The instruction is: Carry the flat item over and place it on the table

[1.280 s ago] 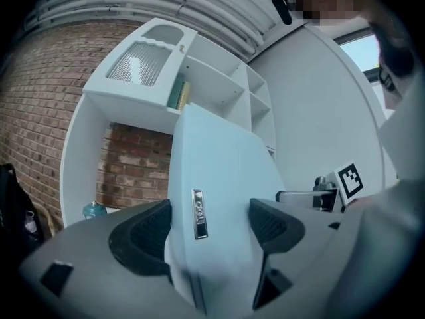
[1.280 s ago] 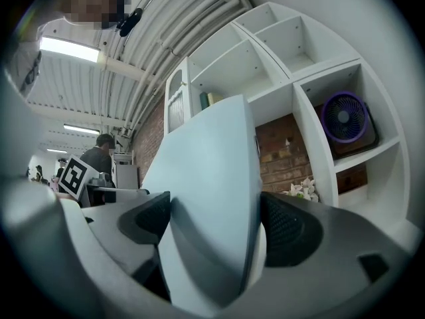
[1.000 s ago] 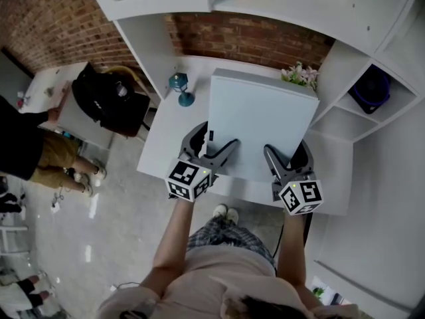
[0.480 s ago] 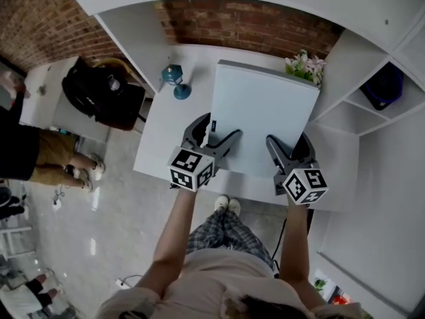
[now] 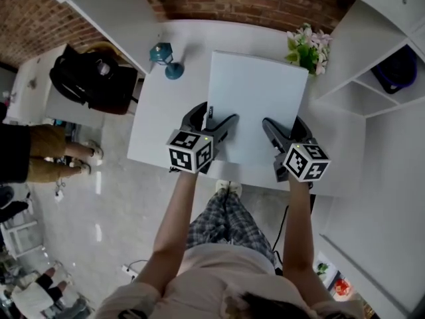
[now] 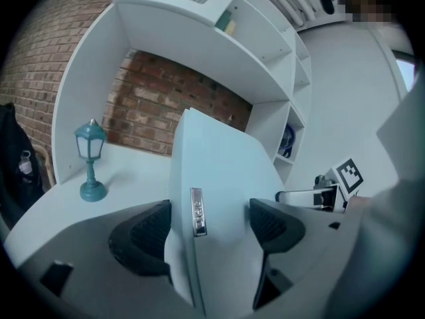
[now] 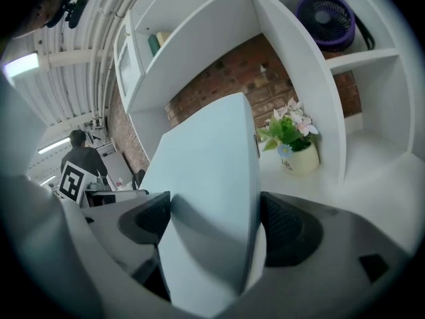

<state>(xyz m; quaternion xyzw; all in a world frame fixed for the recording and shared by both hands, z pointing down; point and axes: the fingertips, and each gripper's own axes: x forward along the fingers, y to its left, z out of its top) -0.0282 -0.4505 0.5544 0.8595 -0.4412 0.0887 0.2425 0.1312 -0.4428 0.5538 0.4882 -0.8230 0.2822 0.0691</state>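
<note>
The flat item (image 5: 255, 105) is a pale white slab, held tilted over the white table (image 5: 154, 138). My left gripper (image 5: 211, 126) is shut on its near left edge, and my right gripper (image 5: 285, 130) is shut on its near right edge. In the left gripper view the flat item (image 6: 212, 171) fills the gap of the left gripper (image 6: 212, 228), a small metal tag facing the camera. In the right gripper view the flat item (image 7: 209, 171) sits between both dark pads of the right gripper (image 7: 216, 226). Whether its far edge touches the table is hidden.
A small teal lantern (image 5: 163, 58) stands at the table's back left, a potted flower (image 5: 307, 44) at the back right. White shelving surrounds the table; a purple fan (image 7: 329, 15) sits in a right cubby. A black bag (image 5: 93, 85) and people stand left.
The person has come closer to the table, and the flat item has travelled with both grippers farther over it. Both grips look the same.
</note>
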